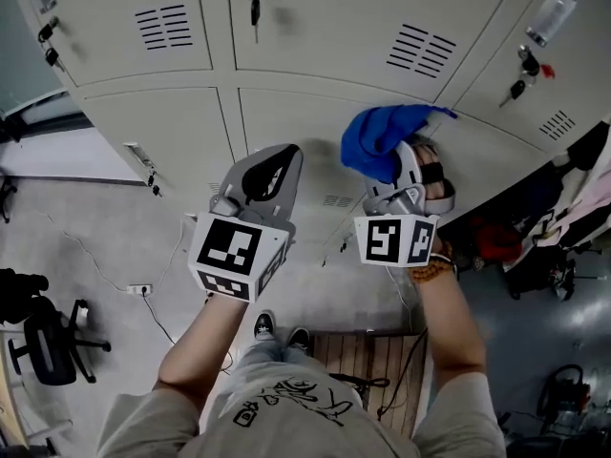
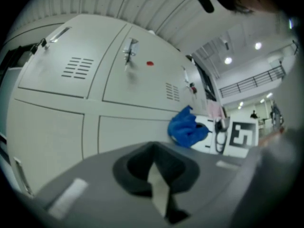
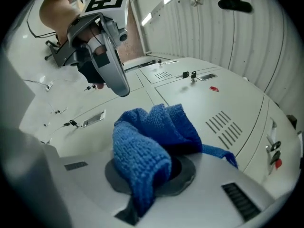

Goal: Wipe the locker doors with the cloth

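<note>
1. Blue knitted cloth [image 1: 380, 134] is clamped in the right gripper [image 1: 409, 165], bunched up and spilling over the jaw tips, with one loose corner trailing off to the side.
2. From the right gripper view, the cloth [image 3: 151, 136] is seen wedged between the jaws of that gripper [image 3: 151, 171], folded thickly over the front.
3. The cloth is being held up at the bank of pale grey locker doors [image 1: 315, 27], near the seam between two lower doors; whether it is actually touching the metal cannot be told.
4. The left gripper [image 1: 284, 160] is held up just beside the right one, its jaws drawn together and nothing caught between them.
5. In the left gripper view, that gripper [image 2: 159, 186] is pointed at the lockers, and the cloth [image 2: 187, 127] is seen off to its right.
6. Vent slots [image 1: 164, 27] are seen on the upper doors, and a key [image 1: 255, 10] hangs from a lock above the left gripper.
7. Marker cubes [image 1: 237, 256] are carried at the near end of both grippers, above the person's bare forearms.
8. A black office chair [image 1: 48, 337] stands on the floor, well apart at lower left.
</note>
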The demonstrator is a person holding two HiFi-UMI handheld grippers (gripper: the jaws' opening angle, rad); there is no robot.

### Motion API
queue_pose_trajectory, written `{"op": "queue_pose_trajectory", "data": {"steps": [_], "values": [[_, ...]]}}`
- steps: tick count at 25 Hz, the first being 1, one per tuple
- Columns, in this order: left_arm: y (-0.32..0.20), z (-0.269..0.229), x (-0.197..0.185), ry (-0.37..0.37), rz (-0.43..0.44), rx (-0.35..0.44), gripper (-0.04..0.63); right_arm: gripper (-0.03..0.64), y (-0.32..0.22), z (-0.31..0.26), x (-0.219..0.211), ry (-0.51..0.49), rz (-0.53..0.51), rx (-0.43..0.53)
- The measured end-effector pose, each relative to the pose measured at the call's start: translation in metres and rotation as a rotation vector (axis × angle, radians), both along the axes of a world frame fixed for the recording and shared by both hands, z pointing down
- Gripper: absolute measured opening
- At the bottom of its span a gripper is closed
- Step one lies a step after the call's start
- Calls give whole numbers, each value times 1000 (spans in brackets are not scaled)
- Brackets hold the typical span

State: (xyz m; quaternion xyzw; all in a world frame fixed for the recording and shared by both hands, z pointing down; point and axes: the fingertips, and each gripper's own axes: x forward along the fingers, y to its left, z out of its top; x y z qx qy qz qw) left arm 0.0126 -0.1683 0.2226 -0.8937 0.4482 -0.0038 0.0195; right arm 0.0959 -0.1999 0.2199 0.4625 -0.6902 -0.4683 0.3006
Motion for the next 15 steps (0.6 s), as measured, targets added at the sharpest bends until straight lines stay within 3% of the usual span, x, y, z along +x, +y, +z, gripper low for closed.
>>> {"op": "queue_pose_trajectory", "data": {"steps": [9,11,15], "values": [[17,37,-25,-18,-24,-76,3,34,-1,75,-36,-139,-21,-185],[24,39,-29,-12,-27,-87,3,34,11,67,-39,-260,-38,-249],[34,42,-32,30,-17,-115,3,34,49,30,-41,-599,-137,-349]]}}
